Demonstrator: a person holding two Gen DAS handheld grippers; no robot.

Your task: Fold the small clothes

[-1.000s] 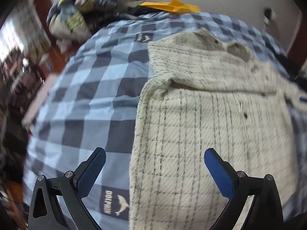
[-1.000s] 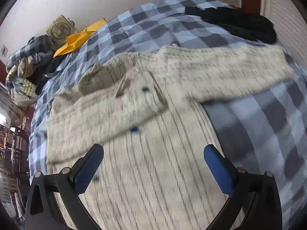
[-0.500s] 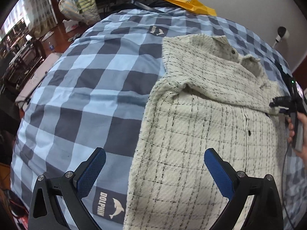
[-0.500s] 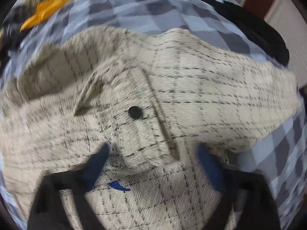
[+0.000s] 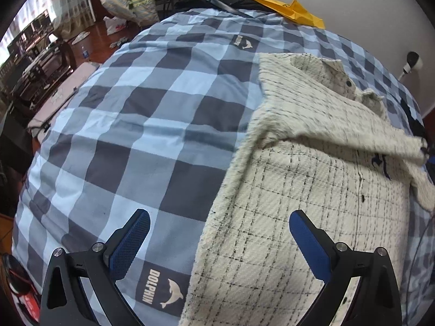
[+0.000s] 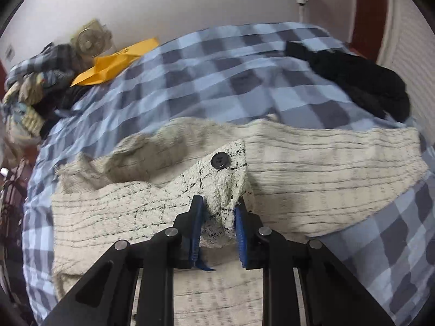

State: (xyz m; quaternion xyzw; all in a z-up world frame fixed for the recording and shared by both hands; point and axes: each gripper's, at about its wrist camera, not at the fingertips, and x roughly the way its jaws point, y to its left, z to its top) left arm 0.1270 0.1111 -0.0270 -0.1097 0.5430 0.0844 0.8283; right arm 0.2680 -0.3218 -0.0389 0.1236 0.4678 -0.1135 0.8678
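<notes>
A cream checked shirt (image 5: 299,195) with dark buttons lies spread on the blue checked bedspread (image 5: 141,114). In the left wrist view my left gripper (image 5: 218,233) hovers open over the shirt's left edge, one pad above the bedspread and the other above the cloth. In the right wrist view my right gripper (image 6: 218,212) is closing its jaws on the buttoned cuff (image 6: 225,174) of a folded-over sleeve, and the bunched cloth sits pinched between both blue pads. The sleeve (image 5: 353,133) stretches across the shirt's chest toward the right edge of the left wrist view.
A black garment (image 6: 361,81) lies at the far right of the bed. A yellow envelope (image 6: 114,62), a fan (image 6: 89,40) and a heap of clothes (image 6: 32,87) crowd the head end. Furniture and floor clutter (image 5: 40,54) lie beyond the bed's left side.
My right gripper dropped onto the sleeve cuff and its jaws came together on it, then lifted it. The left gripper drifted sideways, still wide apart.
</notes>
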